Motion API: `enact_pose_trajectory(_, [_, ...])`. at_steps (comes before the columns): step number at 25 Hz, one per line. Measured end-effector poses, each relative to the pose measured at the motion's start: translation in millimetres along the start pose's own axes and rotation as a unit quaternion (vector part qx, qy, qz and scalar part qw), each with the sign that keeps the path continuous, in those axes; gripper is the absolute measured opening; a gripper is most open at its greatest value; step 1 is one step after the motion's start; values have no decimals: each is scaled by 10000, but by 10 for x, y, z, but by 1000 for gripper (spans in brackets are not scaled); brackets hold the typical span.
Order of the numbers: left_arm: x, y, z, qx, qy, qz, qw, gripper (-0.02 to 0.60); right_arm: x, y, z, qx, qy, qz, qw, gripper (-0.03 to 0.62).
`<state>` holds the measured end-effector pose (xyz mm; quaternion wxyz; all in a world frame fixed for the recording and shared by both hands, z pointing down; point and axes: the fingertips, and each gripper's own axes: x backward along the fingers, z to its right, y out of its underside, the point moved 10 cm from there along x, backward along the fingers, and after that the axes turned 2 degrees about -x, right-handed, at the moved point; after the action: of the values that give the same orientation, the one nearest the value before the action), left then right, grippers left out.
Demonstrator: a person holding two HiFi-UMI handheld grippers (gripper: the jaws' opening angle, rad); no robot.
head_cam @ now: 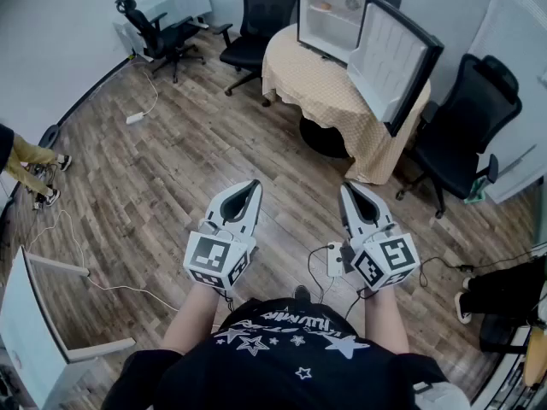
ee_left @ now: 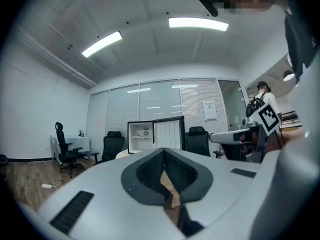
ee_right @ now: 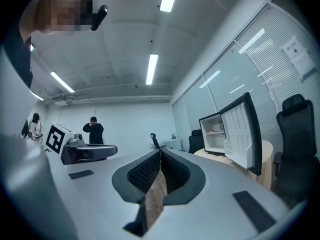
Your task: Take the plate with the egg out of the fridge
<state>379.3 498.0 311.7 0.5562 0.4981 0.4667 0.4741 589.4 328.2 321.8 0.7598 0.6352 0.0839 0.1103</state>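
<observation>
Both units are held low in front of the person, above the wooden floor (head_cam: pixel 154 186), pointing toward the fridge.

**Left hand-held gripper** (head_cam: pixel 253 186): the jaws are closed, tips meeting. Nothing is between them in the left gripper view; only floor and tablecloth show through the slot behind the tips.

**Right hand-held gripper** (head_cam: pixel 349 188): the jaws are fully closed, tip to tip. Nothing is gripped. It sits beside the left unit, the two apart from each other.

**Fridge** (head_cam: pixel 338 26): a small fridge stands on the far part of a round surface (head_cam: pixel 308 84) covered with a yellow checked cloth. Its door (head_cam: pixel 389 58) is swung wide open, out past the surface's right edge. Both hand-held grippers are well apart from the fridge and from the surface.

**Plate with the egg** (head_cam: pixel 323 7): a small orange-tan item rests on the upper shelf inside the fridge, toward the left of the compartment. It is too small to separate plate from egg. It is untouched by either unit.

**Surroundings**: one black office chair (head_cam: pixel 466 135) stands just right of the surface, a second (head_cam: pixel 256 24) at its far left edge, and a third (head_cam: pixel 158 28) near the far wall.
</observation>
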Motion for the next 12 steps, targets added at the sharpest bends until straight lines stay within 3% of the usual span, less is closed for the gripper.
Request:
enact_pose_trajectory(8, [214,152,-296,125,207,75,9997,6,-128,112,-398,97,39,-50,9999,32])
enact_pose_trajectory(12, [293,223,-353,215,323,63,9992,6,-92,171,-571,77,257,-154,9995,32])
